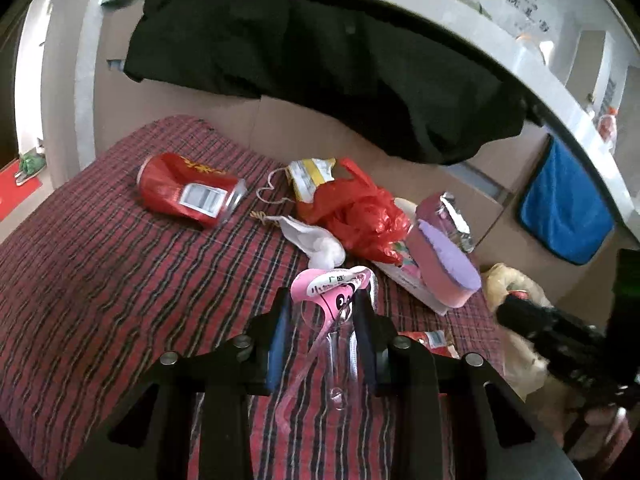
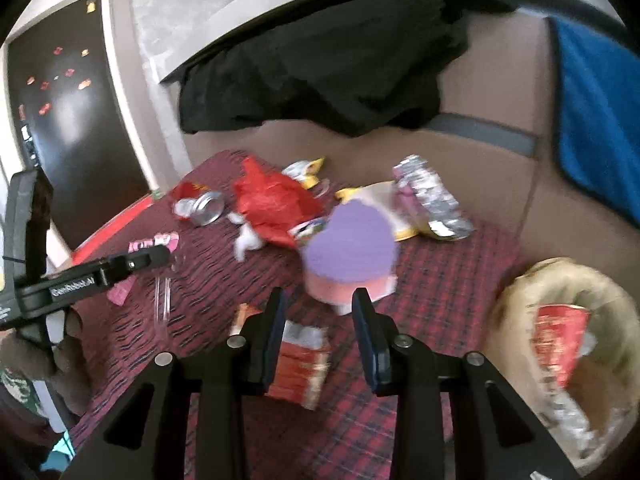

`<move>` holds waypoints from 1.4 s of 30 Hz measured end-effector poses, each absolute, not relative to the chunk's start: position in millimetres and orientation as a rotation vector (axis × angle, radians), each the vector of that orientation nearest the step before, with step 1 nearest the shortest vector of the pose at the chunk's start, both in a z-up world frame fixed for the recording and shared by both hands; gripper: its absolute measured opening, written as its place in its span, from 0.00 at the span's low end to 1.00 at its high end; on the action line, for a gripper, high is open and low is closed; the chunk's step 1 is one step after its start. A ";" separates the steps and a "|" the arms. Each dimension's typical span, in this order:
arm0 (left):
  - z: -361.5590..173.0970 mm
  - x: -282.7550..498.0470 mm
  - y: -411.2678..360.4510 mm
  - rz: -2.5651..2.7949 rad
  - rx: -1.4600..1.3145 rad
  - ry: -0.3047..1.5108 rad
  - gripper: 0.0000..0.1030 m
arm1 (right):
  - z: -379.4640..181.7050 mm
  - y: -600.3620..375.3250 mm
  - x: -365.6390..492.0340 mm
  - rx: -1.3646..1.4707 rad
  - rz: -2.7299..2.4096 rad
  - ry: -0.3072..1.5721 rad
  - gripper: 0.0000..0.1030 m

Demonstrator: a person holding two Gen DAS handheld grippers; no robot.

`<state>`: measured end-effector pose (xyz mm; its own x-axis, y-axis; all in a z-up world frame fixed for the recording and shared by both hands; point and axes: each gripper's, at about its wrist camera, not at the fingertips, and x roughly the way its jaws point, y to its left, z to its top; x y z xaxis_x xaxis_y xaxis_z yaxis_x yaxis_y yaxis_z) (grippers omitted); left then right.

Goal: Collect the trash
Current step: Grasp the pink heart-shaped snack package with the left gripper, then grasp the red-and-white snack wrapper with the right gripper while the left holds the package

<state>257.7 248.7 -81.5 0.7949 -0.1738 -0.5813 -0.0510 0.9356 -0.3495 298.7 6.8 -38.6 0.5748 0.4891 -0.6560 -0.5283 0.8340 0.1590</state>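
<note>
- Nearest the left gripper, a clear plastic cup with a pink peeled lid lies between its fingers, long axis running straight away from the wrist, lid end farthest out. The jaws stand narrow around it; whether the pads actually press the plastic I cannot tell.
- The right gripper is wide apart and holds nothing. A flattened red-and-white wrapper lies on the checked red cloth just under and slightly left of its fingers, so the right hand is the nearer one for that piece.
- To the right of that gripper sits the yellowish trash bag, mouth gaping, with a red packet already inside. I judge any drop from either hand heads that way; the left has farther to travel.
- Just past the right fingers stands a pink sponge with a purple top, the first thing in the way of a forward reach.
- Farther out: a crumpled red plastic bag, a white tissue wad, a silver-lined pink packet and a yellow wrapper.
- Farthest left, a dented red can lies on its side, well apart from both hands.
- Behind everything, black cloth hangs over a ledge.
</note>
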 end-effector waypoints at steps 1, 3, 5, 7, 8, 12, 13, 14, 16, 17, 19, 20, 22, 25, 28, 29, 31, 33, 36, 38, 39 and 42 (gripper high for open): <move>-80.6 254.6 250.8 -0.076 -0.366 0.649 0.30 | -43.4 13.4 296.7 -0.079 0.605 0.759 0.31; -80.0 249.6 255.7 -0.086 -0.373 0.648 0.30 | -53.2 22.1 293.3 -0.121 0.621 0.775 0.31; -80.8 244.9 260.5 -0.093 -0.387 0.649 0.30 | -61.3 29.5 290.5 -0.155 0.650 0.795 0.31; -81.9 238.8 264.0 -0.096 -0.397 0.650 0.30 | -65.4 38.3 286.6 -0.191 0.707 0.800 0.31; -82.3 237.2 265.1 -0.097 -0.403 0.651 0.30 | -65.7 41.9 284.9 -0.212 0.726 0.794 0.31; -84.7 229.5 270.9 -0.104 -0.439 0.659 0.30 | -69.0 57.0 283.1 -0.325 0.782 0.778 0.31; -85.0 228.5 271.5 -0.104 -0.442 0.661 0.30 | -70.7 57.4 284.8 -0.334 0.778 0.780 0.31; -85.3 227.5 272.2 -0.103 -0.443 0.662 0.30 | -73.1 56.3 288.2 -0.330 0.770 0.788 0.31; -85.5 225.8 272.7 -0.101 -0.445 0.665 0.30 | -77.9 50.2 296.4 -0.295 0.755 0.805 0.31; -85.3 224.8 273.6 -0.099 -0.450 0.666 0.30 | -80.2 45.3 301.4 -0.269 0.741 0.811 0.31; -84.9 224.4 274.3 -0.098 -0.457 0.666 0.30 | -85.4 34.1 311.9 -0.215 0.709 0.826 0.31; -84.5 223.8 274.8 -0.097 -0.462 0.665 0.30 | -89.0 29.7 317.2 -0.188 0.694 0.842 0.31; -84.0 223.4 275.4 -0.096 -0.469 0.666 0.30 | -95.2 21.9 324.4 -0.124 0.689 0.879 0.33; -83.7 223.6 274.8 -0.095 -0.472 0.672 0.30 | -97.4 17.7 324.5 -0.086 0.709 0.901 0.38; -84.8 225.1 273.0 -0.100 -0.482 0.682 0.30 | -97.3 24.2 319.0 -0.125 0.725 0.906 0.45; -85.0 225.3 272.1 -0.103 -0.484 0.683 0.30 | -97.1 27.6 316.6 -0.150 0.720 0.906 0.45; -85.3 225.1 268.7 -0.106 -0.484 0.684 0.30 | -97.3 34.1 314.2 -0.197 0.707 0.900 0.49; -85.2 224.8 266.3 -0.110 -0.480 0.682 0.30 | -98.2 39.1 311.2 -0.235 0.709 0.894 0.53; -85.1 224.7 263.9 -0.109 -0.470 0.683 0.30 | -99.4 48.3 307.5 -0.306 0.695 0.879 0.51; -84.6 223.9 263.7 -0.109 -0.471 0.688 0.30 | -97.8 50.3 307.5 -0.307 0.693 0.884 0.35; -83.8 223.4 263.7 -0.108 -0.470 0.688 0.30 | -96.7 49.6 307.1 -0.308 0.684 0.885 0.24; -78.4 220.4 263.3 -0.107 -0.451 0.678 0.30 | -91.5 47.5 303.7 -0.304 0.665 0.864 0.17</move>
<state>220.4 263.3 -78.4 0.7771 -0.2397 -0.5819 -0.0498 0.8983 -0.4365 303.7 47.5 -91.5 0.4660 0.4142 -0.7818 -0.6498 0.7599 0.0153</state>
